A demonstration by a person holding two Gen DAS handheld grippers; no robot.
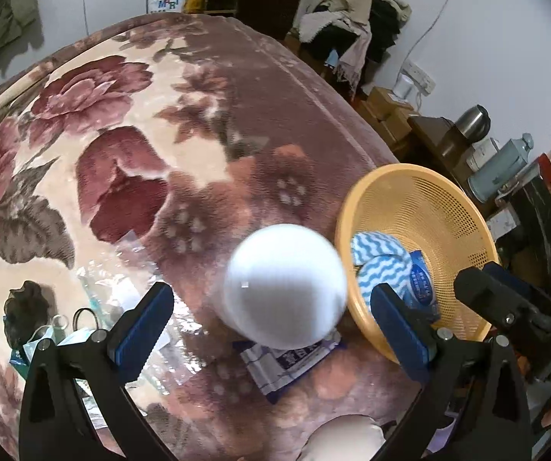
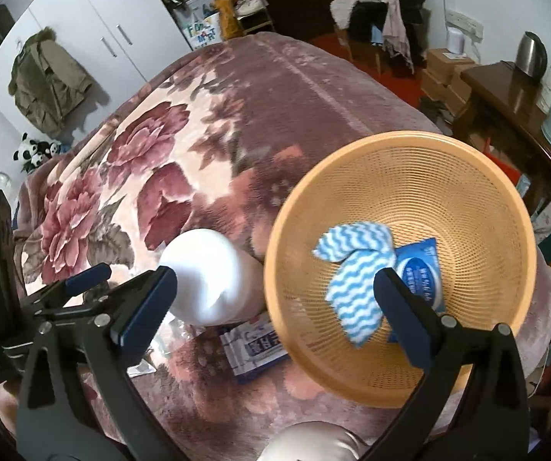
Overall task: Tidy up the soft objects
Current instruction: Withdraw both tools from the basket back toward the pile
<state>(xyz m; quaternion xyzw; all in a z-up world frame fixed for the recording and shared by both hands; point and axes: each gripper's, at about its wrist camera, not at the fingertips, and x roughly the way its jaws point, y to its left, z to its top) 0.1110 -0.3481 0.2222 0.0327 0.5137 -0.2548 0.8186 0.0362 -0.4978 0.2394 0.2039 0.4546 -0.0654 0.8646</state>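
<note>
A white foam ball (image 1: 285,286) (image 2: 206,276) lies on the floral blanket (image 1: 129,146) beside an orange mesh basket (image 1: 463,207) (image 2: 410,161). It looks blurred. In the basket lie a blue-and-white wavy cloth (image 1: 381,261) (image 2: 356,269) and a blue wipes pack (image 1: 423,284) (image 2: 423,269). A blue-white packet (image 1: 287,365) (image 2: 254,345) lies under the ball's near side. My left gripper (image 1: 271,330) is open, its fingers on either side of the ball, not touching it. My right gripper (image 2: 275,307) is open above the basket's near rim and holds nothing.
Masks, black hair ties and clear plastic wrap (image 1: 95,307) lie on the blanket at the left. A pale round cushion-like thing (image 1: 344,438) (image 2: 310,441) sits at the near edge. A side table with kettle (image 2: 531,53) and flasks stands right of the bed.
</note>
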